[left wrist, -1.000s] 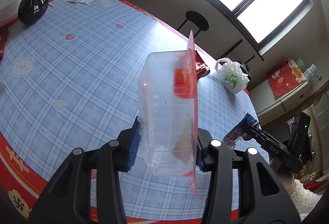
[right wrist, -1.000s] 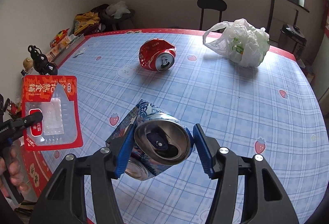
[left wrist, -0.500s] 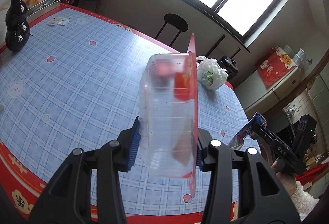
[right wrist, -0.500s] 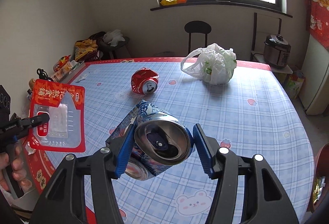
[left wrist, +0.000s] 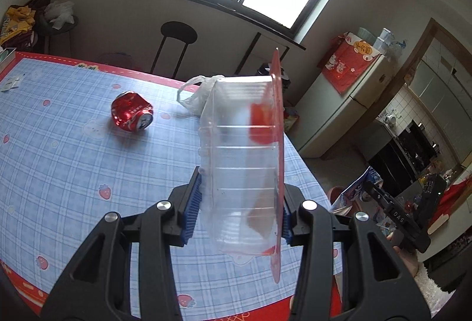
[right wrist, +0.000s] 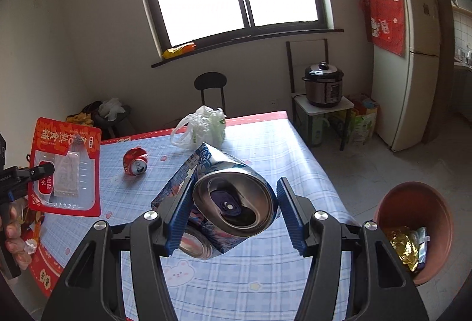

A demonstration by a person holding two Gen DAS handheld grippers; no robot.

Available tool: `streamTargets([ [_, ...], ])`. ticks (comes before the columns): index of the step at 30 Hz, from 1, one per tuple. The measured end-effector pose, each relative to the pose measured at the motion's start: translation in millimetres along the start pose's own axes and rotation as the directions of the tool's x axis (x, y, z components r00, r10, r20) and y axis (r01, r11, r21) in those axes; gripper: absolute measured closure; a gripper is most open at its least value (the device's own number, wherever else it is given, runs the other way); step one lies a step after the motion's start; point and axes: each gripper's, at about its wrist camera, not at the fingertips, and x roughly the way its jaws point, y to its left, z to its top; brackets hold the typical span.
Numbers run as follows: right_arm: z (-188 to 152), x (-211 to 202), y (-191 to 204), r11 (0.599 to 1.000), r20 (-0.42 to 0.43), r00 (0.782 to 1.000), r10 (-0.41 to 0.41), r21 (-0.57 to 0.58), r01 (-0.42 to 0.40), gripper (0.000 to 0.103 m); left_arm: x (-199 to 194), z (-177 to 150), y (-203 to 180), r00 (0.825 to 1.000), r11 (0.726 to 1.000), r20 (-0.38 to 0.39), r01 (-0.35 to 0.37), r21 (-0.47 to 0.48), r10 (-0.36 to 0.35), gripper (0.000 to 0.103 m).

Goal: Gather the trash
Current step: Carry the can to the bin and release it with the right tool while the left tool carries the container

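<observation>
The left tool (left wrist: 237, 210) is clamped on a clear plastic food tray (left wrist: 244, 161) with a red printed film lid, its blue pads pressed against the tray's two sides; the tray stands on edge above the near part of the tabletop (left wrist: 73, 161). From the right wrist view the same tray (right wrist: 66, 170) shows its red label face at the far left, held up over the tabletop's left edge. The right tool (right wrist: 233, 210) is closed on a crushed blue-and-white drink can (right wrist: 233, 203), with its open top toward the camera; the left pad presses the can, while the right pad's contact is hard to tell.

Compared with a second ago, both tools have risen and tilted up. The left wrist view then showed mostly checked cloth and a black gourd-shaped bottle at the far left; now it takes in the window, a black stool (left wrist: 177, 35) and the refrigerator (left wrist: 348, 103) on the right, and the crushed red can (left wrist: 132, 112) has come into view lying on the tabletop, well apart from the tray. The white plastic bag (left wrist: 194, 94) sits just behind the tray's top edge. In the right wrist view the red can (right wrist: 135, 163) and the bag (right wrist: 203, 126) now lie farther off and smaller, and a terracotta-coloured trash bin (right wrist: 413, 203) has appeared on the floor at the near right, beside the tabletop, with gold and pale wrappers (right wrist: 408, 244) inside. The blue can is held above the tabletop's near right part, left of the bin.
</observation>
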Motion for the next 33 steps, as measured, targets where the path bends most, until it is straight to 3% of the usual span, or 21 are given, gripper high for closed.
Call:
streamTargets([
  [5, -4, -27, -95, 0.986, -0.005, 0.988, -0.151, 0.063, 0.151, 0.047, 39, -2, -73, 0.996, 0.993, -0.030, 0.086, 0.078, -0.084, 0.057],
  [10, -7, -39, -187, 0.957, -0.050, 0.963, -0.264, 0.108, 0.268, 0.047, 80, -11, -136, 0.984, 0.981, -0.060, 0.172, 0.087, -0.167, 0.057],
  [15, -6, -32, -244, 0.934, -0.109, 0.938, -0.330, 0.107, 0.341, 0.047, 107, -21, -180, 0.974, 0.971, -0.085, 0.217, 0.096, -0.209, 0.057],
  [20, 3, -15, -271, 0.930, -0.144, 0.931, -0.337, 0.107, 0.353, 0.044, 130, -27, -207, 0.968, 0.966, -0.121, 0.232, 0.117, -0.218, 0.057],
  [23, 13, -16, -275, 0.913, -0.125, 0.916, -0.381, 0.107, 0.394, 0.022, 141, -29, -219, 0.966, 0.962, -0.135, 0.239, 0.129, -0.222, 0.057],
  [29, 40, -52, -273, 0.898, -0.024, 0.910, -0.415, 0.150, 0.414, 0.006, 153, -25, -241, 0.957, 0.948, -0.140, 0.275, 0.161, -0.254, 0.057],
  [33, 54, -86, -266, 0.882, 0.022, 0.889, -0.458, 0.134, 0.451, 0.006, 162, -21, -260, 0.946, 0.931, -0.155, 0.313, 0.189, -0.286, 0.057],
])
